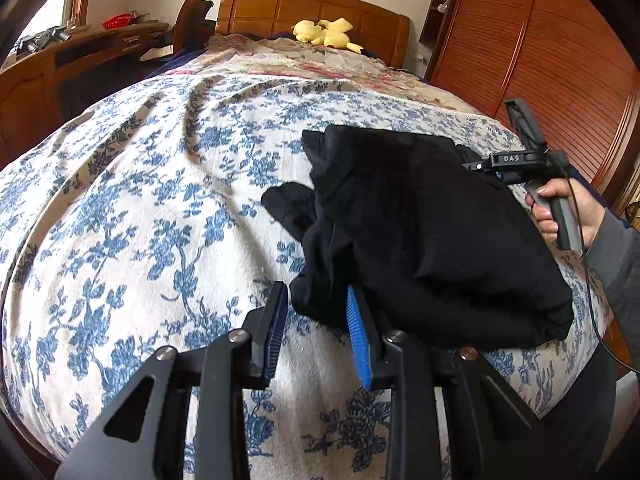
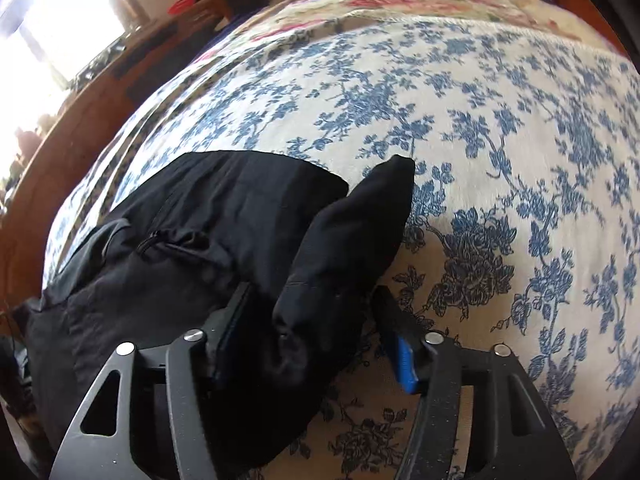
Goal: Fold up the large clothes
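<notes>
Black garment (image 1: 424,232): a bundled, partly folded dark piece of clothing lying on the bed's near right part, a loose flap sticking out to its left; a zip opening shows on it in the right wrist view.
Bedspread (image 1: 140,200): white cloth with blue flower print, wrinkled, covering the near part of the bed under the garment.
Left gripper (image 1: 316,312): low at the garment's near left edge; jaws stand apart with bare bedspread showing between them; the blue-padded finger (image 1: 358,336) lies against the cloth's edge, the other finger clear of it; nothing is pinched.
Right gripper (image 2: 316,312): jaws spread, a thick roll of the garment between them; the blue pad stands off from the cloth, so no pinch is seen.
Right hand (image 1: 560,212): grasps the right gripper's handle at the garment's far right side, grey sleeve behind it.
Yellow plush toy (image 1: 326,34): at the head of the bed, before the wooden headboard (image 1: 280,10).
Wardrobe (image 1: 540,48): reddish slatted doors, right of the bed.
</notes>
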Motion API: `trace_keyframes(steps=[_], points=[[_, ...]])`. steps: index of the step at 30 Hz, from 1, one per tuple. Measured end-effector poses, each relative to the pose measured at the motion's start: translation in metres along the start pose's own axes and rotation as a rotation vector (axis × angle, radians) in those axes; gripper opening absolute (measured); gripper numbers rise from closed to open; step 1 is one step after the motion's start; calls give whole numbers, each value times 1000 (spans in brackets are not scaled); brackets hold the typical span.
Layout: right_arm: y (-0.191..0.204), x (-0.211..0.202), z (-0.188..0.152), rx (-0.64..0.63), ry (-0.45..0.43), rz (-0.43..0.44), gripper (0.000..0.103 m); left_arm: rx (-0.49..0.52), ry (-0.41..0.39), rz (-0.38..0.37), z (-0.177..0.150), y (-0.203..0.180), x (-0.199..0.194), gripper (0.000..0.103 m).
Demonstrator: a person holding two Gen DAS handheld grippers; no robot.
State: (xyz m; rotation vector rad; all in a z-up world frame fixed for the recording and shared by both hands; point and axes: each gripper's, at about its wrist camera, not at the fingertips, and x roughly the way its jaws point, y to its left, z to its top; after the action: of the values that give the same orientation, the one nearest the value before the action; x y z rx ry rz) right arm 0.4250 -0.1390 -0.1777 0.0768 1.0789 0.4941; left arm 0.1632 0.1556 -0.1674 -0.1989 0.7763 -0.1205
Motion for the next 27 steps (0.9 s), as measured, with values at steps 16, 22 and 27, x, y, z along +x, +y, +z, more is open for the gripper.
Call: trace_keyframes(steps=[16,22,27], points=[[26,-10,-3,-63,-41,-25,26,27,-17,-67,0,1,7,4],[74,-36,1,-154,-130,-42,17,23,-149,-4,3,21,-35,2],[156,-39,14,-260,-179,-18,16,-32,-213,75,0,74,-77,2]])
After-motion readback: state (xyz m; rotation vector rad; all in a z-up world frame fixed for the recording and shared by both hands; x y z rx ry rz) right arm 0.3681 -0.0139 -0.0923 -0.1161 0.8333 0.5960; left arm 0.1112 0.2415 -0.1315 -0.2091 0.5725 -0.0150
